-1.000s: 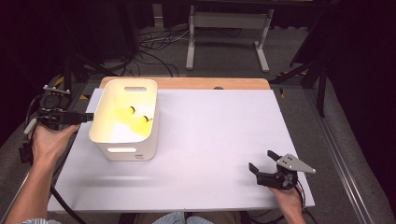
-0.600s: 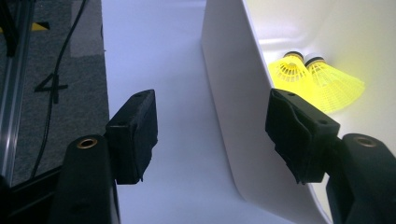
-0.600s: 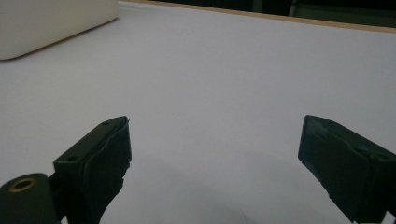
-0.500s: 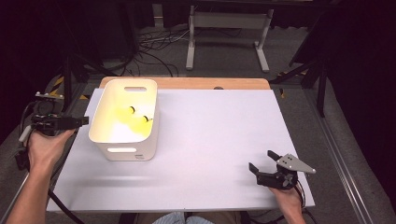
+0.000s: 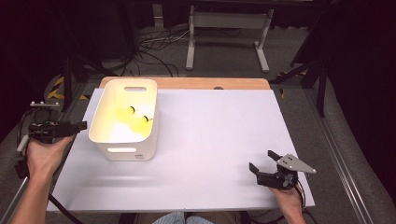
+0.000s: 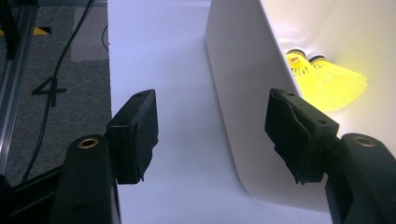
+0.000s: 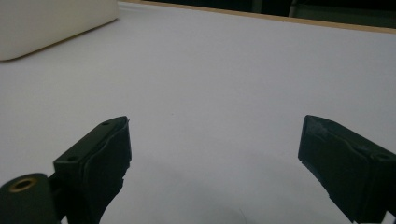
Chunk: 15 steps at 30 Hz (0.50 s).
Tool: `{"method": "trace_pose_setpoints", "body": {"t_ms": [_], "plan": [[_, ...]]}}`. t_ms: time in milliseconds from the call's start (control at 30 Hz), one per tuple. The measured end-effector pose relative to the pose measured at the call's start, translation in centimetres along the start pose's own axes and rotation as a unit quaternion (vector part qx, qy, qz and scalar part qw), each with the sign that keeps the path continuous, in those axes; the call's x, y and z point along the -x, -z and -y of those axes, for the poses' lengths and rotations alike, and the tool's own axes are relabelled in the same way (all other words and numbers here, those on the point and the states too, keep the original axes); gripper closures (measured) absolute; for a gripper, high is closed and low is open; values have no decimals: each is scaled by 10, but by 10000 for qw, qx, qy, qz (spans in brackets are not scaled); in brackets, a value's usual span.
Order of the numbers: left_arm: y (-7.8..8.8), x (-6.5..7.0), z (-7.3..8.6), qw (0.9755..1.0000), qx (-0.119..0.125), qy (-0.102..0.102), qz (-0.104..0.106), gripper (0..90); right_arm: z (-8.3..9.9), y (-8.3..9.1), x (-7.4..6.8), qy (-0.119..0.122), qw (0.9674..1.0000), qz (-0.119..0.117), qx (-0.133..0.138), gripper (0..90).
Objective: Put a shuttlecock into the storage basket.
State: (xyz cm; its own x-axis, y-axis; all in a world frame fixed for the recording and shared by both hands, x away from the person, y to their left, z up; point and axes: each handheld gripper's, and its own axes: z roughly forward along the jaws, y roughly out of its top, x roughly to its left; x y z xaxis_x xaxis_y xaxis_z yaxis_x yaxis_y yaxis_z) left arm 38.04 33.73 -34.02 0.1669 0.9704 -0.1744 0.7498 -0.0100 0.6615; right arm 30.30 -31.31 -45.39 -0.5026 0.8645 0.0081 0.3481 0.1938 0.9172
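A: The left gripper (image 5: 77,126) has dropped back toward seven o'clock off the white plastic tub (image 5: 105,126), jaws wide, empty.

B: Two yellow feathered shuttlecocks (image 5: 135,119) lie inside; the right gripper (image 5: 261,161) idles open at five o'clock.

White bin (image 5: 123,137), plain. Two shuttlecocks (image 5: 133,122) inside: neon yellow skirts, black band, cork possibly red-marked. Surface (image 5: 219,135) white, wooden edge at far side. Left claw (image 6: 210,135), right claw (image 5: 262,164) black; grey plate on right.
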Motion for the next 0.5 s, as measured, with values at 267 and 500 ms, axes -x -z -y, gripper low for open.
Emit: {"method": "trace_pose_setpoints", "body": {"t_ms": [267, 500], "plan": [[0, -1, 7, 10000, -3, -55, 10, 358, 0, 0, -1, 17, 10000, -12, 1, 98], [-2, -1, 14, 10000, -19, -61, -5, 357, 0, 0, -1, 12, 10000, 0, 10, 98]]}}
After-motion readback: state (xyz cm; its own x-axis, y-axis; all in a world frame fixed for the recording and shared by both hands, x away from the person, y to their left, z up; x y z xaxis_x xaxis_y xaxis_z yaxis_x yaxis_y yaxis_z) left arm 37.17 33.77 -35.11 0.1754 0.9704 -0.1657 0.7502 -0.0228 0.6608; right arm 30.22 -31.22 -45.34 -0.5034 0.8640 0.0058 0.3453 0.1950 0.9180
